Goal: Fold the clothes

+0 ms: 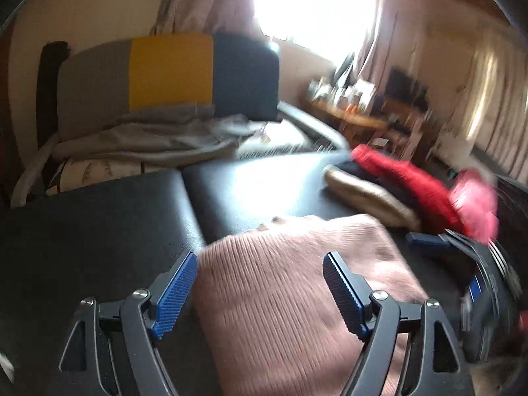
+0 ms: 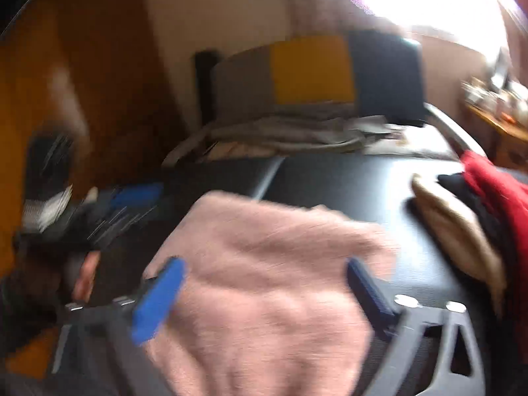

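Observation:
A pink ribbed knit garment (image 1: 290, 283) lies folded on the black padded table (image 1: 109, 224); it also shows in the right wrist view (image 2: 264, 270). My left gripper (image 1: 260, 257) is open just above its near part, blue pads on either side, holding nothing. My right gripper (image 2: 264, 267) is open over the same garment, empty; it also shows blurred at the right edge of the left wrist view (image 1: 425, 241). The left gripper shows blurred in the right wrist view (image 2: 132, 198).
A pile of clothes lies at the table's right: a tan piece (image 1: 369, 198), a dark piece, a red knit (image 1: 406, 178) and a pink fluffy one (image 1: 475, 204). Behind the table stands a grey-yellow-blue chair (image 1: 171, 72) with grey clothes (image 1: 148, 138). A cluttered wooden table (image 1: 356, 112) stands by the window.

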`<state>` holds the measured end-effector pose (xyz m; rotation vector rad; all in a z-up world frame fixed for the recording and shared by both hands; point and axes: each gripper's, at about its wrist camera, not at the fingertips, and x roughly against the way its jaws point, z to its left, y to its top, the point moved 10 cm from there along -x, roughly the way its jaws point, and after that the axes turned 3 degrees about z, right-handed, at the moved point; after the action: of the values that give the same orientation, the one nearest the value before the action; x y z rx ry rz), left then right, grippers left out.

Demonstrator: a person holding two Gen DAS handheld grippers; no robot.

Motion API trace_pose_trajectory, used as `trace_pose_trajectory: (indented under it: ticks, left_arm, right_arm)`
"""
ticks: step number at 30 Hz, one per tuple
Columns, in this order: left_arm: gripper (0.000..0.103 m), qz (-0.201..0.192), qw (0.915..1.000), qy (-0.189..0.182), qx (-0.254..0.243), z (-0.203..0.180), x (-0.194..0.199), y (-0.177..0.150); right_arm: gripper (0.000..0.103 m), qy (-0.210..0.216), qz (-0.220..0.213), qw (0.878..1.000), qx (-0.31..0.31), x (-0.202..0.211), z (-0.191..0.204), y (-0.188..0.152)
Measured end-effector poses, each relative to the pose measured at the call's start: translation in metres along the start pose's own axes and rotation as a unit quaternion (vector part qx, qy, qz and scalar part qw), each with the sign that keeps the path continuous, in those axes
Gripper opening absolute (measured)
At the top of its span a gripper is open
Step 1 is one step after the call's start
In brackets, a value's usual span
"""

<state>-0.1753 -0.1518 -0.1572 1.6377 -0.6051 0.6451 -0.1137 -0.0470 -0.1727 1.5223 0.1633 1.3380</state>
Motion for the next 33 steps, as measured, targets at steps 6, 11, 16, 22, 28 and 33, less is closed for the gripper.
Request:
trace_pose_trajectory:
  ticks: [6, 11, 16, 22, 28, 33]
  left_arm:
    - [0.079, 0.072, 0.9956, 0.052, -0.029, -0.009, -0.067, -0.019]
    - [0.079, 0.109, 0.9911, -0.007, 0.077, 0.013, -0.091, -0.031]
    - [0.082, 0.082, 0.9946, 0.005, 0.064, 0.016, -0.097, -0.037]
    - [0.081, 0.075, 0.9922, -0.010, 0.099, 0.021, -0.081, -0.032]
    - [0.075, 0.013, 0.9914, -0.043, 0.123, 0.039, -0.014, -0.043]
    - [0.075, 0.032, 0.9858, -0.094, 0.135, 0.053, 0.002, -0.077]
  right_arm:
    - [0.103, -0.030, 0.074, 0.996, -0.029, -0.058, -0.022, -0.055]
    - [0.103, 0.033, 0.008, 0.999, -0.020, -0.045, -0.031, -0.065]
    - [0.103, 0.033, 0.002, 0.999, -0.005, -0.051, -0.034, -0.065]
    - [0.103, 0.018, -0.003, 1.000, 0.002, -0.053, -0.038, -0.063]
    - [0.103, 0.026, 0.004, 1.000, -0.014, -0.032, -0.042, -0.059]
    - [0.103, 0.055, -0.016, 0.994, -0.089, -0.001, -0.060, -0.052]
